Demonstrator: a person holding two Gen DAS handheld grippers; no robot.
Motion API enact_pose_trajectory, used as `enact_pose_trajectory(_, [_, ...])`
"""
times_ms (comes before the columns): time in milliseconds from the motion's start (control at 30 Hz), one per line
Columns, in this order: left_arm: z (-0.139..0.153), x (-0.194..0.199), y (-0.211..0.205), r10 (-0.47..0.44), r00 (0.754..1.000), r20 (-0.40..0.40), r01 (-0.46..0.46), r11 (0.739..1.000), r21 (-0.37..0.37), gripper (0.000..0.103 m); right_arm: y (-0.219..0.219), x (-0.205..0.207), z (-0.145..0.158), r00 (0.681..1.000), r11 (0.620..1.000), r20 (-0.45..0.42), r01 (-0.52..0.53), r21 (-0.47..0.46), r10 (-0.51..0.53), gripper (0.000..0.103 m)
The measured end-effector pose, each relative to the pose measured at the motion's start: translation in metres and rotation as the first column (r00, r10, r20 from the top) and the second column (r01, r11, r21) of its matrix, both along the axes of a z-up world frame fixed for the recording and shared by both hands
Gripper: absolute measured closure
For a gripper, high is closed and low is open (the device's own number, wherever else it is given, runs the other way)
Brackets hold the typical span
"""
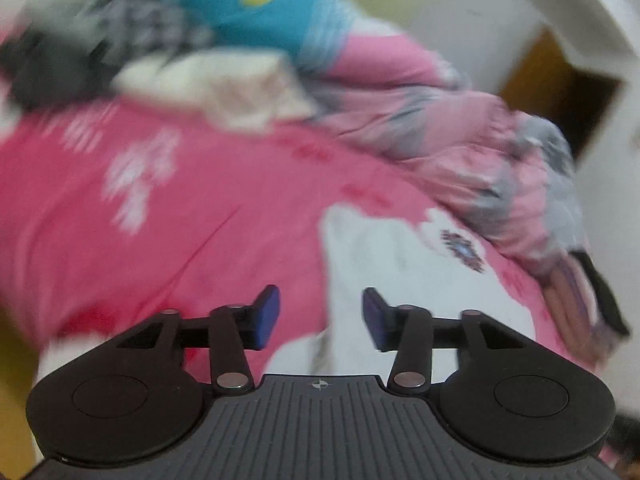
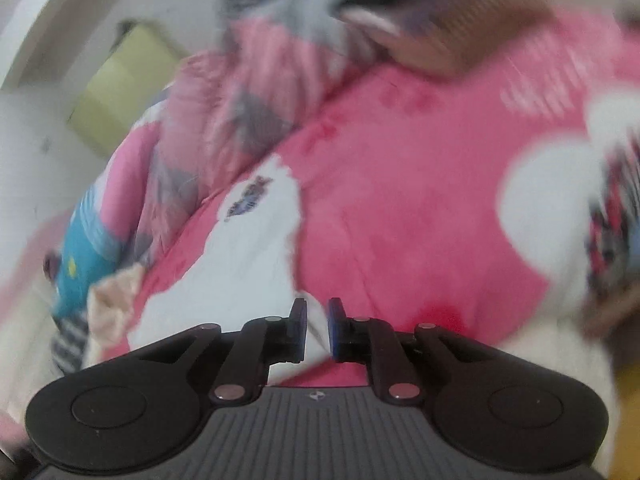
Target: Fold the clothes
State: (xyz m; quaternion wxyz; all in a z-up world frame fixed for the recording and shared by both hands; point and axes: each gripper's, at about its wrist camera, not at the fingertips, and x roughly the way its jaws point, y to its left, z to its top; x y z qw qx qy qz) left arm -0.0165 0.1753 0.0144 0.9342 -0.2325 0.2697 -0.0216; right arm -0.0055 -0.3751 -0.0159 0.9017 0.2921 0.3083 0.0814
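Observation:
A white garment with a small dark emblem (image 1: 400, 264) lies on a pink bedcover (image 1: 200, 208). My left gripper (image 1: 320, 316) is open, its blue pads apart just above the garment's left edge, holding nothing. In the right wrist view the same white garment (image 2: 248, 240) lies left of centre on the pink cover (image 2: 400, 200). My right gripper (image 2: 317, 328) has its pads close together with a narrow gap, over the garment's lower right edge; whether cloth is pinched is unclear. Both views are blurred by motion.
A pile of clothes lies at the back: a blue piece (image 1: 256, 12), a cream piece (image 1: 240, 88), dark patterned ones (image 1: 80, 52). A crumpled pink-grey quilt (image 1: 480, 148) lies on the right. A white wall and a dark opening (image 1: 560, 92) stand beyond.

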Motion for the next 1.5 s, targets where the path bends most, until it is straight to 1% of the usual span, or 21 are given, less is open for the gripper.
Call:
enact_pose_trajectory(67, [0.007,0.012,-0.030,-0.100,0.995,0.028,0.098,0.992,0.084,0.043,0.027,0.007,0.011,0.995,0.993,0.062,-0.072,-0.093,0.078,0.091])
enact_pose_trajectory(133, [0.006,0.026,-0.064,-0.195,0.981,0.019,0.191,0.972,0.134,0.042,0.060,0.016,0.016,0.982,0.974,0.108,-0.132,-0.185,0.154,0.091])
enact_pose_trajectory(233, [-0.009,0.045,-0.107,-0.314,0.949,-0.013,0.311,0.932,0.185,0.039,0.110,0.017,0.010,0.953,0.912,0.164,-0.180,-0.368,0.254,0.091])
enact_pose_trajectory(300, [-0.026,0.055,-0.134,-0.333,0.941,-0.065,0.338,0.900,0.275,0.037,0.141,0.015,0.004,0.929,0.850,0.188,-0.192,-0.490,0.318,0.091])
enact_pose_trajectory(367, [-0.050,0.060,-0.153,-0.315,0.936,-0.155,0.351,0.859,0.374,0.035,0.165,0.015,-0.014,0.921,0.782,0.158,-0.201,-0.591,0.356,0.089])
enact_pose_trajectory(400, [-0.057,0.058,-0.156,-0.305,0.940,-0.156,0.342,0.854,0.392,0.033,0.174,0.015,-0.024,0.920,0.753,0.145,-0.201,-0.626,0.365,0.084])
enact_pose_trajectory(467, [-0.065,0.054,-0.159,-0.289,0.946,-0.146,0.323,0.853,0.410,0.026,0.183,0.012,-0.043,0.921,0.723,0.144,-0.180,-0.667,0.363,0.083])
enact_pose_trajectory(533, [-0.066,0.050,-0.158,-0.277,0.952,-0.131,0.306,0.858,0.413,0.022,0.188,0.008,-0.049,0.923,0.708,0.150,-0.160,-0.688,0.355,0.083])
enact_pose_trajectory(600, [-0.065,0.053,-0.158,-0.261,0.955,-0.142,0.297,0.868,0.399,0.013,0.188,0.009,-0.049,0.925,0.714,0.154,-0.154,-0.684,0.347,0.082])
enact_pose_trajectory(700, [-0.065,0.055,-0.161,-0.248,0.957,-0.153,0.290,0.868,0.404,0.003,0.182,0.011,-0.050,0.927,0.743,0.163,-0.156,-0.651,0.337,0.080])
enact_pose_trajectory(800, [-0.065,0.057,-0.164,-0.235,0.958,-0.164,0.283,0.868,0.409,0.000,0.181,0.013,-0.053,0.929,0.759,0.171,-0.151,-0.633,0.328,0.077])
enact_pose_trajectory(1067, [-0.063,0.058,-0.165,-0.223,0.955,-0.194,0.284,0.872,0.400,0.000,0.178,0.014,-0.051,0.934,0.783,0.168,-0.155,-0.602,0.315,0.072])
enact_pose_trajectory(1100, [-0.063,0.058,-0.166,-0.219,0.956,-0.197,0.282,0.872,0.399,0.000,0.177,0.014,-0.050,0.934,0.786,0.166,-0.160,-0.597,0.316,0.068])
enact_pose_trajectory(1133, [-0.062,0.058,-0.166,-0.216,0.956,-0.201,0.281,0.873,0.399,0.000,0.176,0.014,-0.049,0.934,0.791,0.163,-0.166,-0.588,0.317,0.060])
enact_pose_trajectory(1167, [-0.062,0.058,-0.166,-0.214,0.955,-0.204,0.281,0.873,0.399,0.000,0.175,0.014,-0.049,0.934,0.800,0.160,-0.175,-0.574,0.319,0.057])
enact_pose_trajectory(1200, [-0.061,0.059,-0.167,-0.213,0.955,-0.208,0.281,0.873,0.398,0.000,0.173,0.015,-0.047,0.934,0.808,0.156,-0.186,-0.559,0.323,0.051])
enact_pose_trajectory(1233, [-0.061,0.059,-0.167,-0.211,0.954,-0.212,0.282,0.873,0.398,0.000,0.172,0.015,-0.046,0.933,0.815,0.150,-0.200,-0.544,0.329,0.040])
enact_pose_trajectory(1267, [-0.060,0.060,-0.167,-0.209,0.953,-0.219,0.283,0.873,0.398,0.000,0.172,0.016,-0.044,0.931,0.821,0.143,-0.213,-0.529,0.334,0.033])
enact_pose_trajectory(1333, [-0.059,0.061,-0.167,-0.205,0.951,-0.233,0.285,0.872,0.397,0.000,0.169,0.017,-0.040,0.930,0.834,0.132,-0.238,-0.499,0.344,0.014])
enact_pose_trajectory(1400, [-0.057,0.063,-0.168,-0.192,0.949,-0.250,0.281,0.874,0.396,0.000,0.166,0.016,-0.032,0.930,0.847,0.134,-0.244,-0.473,0.342,0.005])
enact_pose_trajectory(1500, [-0.055,0.065,-0.170,-0.173,0.946,-0.275,0.275,0.876,0.395,0.000,0.164,0.010,-0.018,0.930,0.845,0.179,-0.195,-0.497,0.320,0.001])
